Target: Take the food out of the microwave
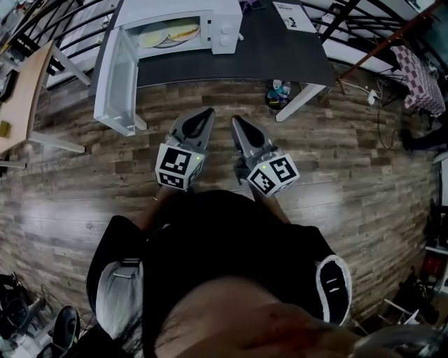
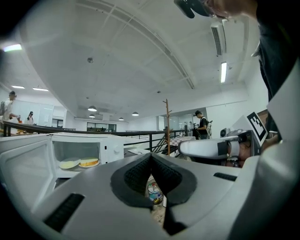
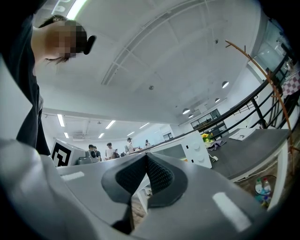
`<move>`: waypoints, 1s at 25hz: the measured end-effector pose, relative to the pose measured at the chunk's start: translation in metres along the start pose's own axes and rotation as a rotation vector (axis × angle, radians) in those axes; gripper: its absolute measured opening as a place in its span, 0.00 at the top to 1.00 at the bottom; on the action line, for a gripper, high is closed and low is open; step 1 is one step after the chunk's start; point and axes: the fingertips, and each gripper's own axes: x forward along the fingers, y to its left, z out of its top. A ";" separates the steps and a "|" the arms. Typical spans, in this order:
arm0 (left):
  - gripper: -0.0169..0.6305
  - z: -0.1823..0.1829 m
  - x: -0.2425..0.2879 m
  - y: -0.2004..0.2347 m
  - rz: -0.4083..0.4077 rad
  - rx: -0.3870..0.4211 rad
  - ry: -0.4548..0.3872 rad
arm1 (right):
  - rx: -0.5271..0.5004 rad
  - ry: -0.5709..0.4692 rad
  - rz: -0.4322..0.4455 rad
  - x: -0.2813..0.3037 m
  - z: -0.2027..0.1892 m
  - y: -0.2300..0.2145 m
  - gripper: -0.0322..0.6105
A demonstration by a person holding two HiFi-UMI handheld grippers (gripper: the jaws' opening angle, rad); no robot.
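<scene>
At upper left of the head view, the food (image 1: 183,31) is seen inside the open microwave (image 1: 225,21). The left gripper (image 1: 208,113) and right gripper (image 1: 236,122) are closed on nothing, well short of it; jaws should be parted before a plate (image 1: 150,38) rim is approached. A dark tabletop (image 1: 280,49) on plank flooring (image 1: 350,175) is ringed by railings (image 1: 350,17).

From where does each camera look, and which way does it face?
Head view: on the head, facing steeply down; microwave, left claw, right claw, torso.
Left gripper view: on the left claw, shut, facing the open microwave and food.
Right gripper view: on the right claw, shut, facing the microwave.
All share the microwave.
</scene>
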 end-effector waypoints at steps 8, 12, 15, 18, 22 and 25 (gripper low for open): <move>0.96 -0.006 -0.010 -0.025 0.057 0.028 0.021 | 0.028 0.017 0.046 -0.026 -0.005 -0.003 0.95; 0.96 -0.010 -0.016 -0.030 0.081 0.021 0.036 | 0.042 0.022 0.056 -0.033 -0.008 -0.002 0.95; 0.96 -0.009 -0.018 -0.034 0.087 0.017 0.033 | 0.046 0.022 0.060 -0.037 -0.009 -0.001 0.95; 0.96 -0.008 -0.017 -0.035 0.088 0.026 0.028 | 0.038 0.022 0.062 -0.038 -0.010 -0.003 0.95; 0.96 -0.010 -0.014 -0.032 0.089 0.019 0.020 | 0.042 0.021 0.058 -0.035 -0.010 -0.004 0.95; 0.96 -0.009 -0.009 -0.027 0.082 0.016 0.013 | 0.029 0.025 0.057 -0.029 -0.009 -0.007 0.95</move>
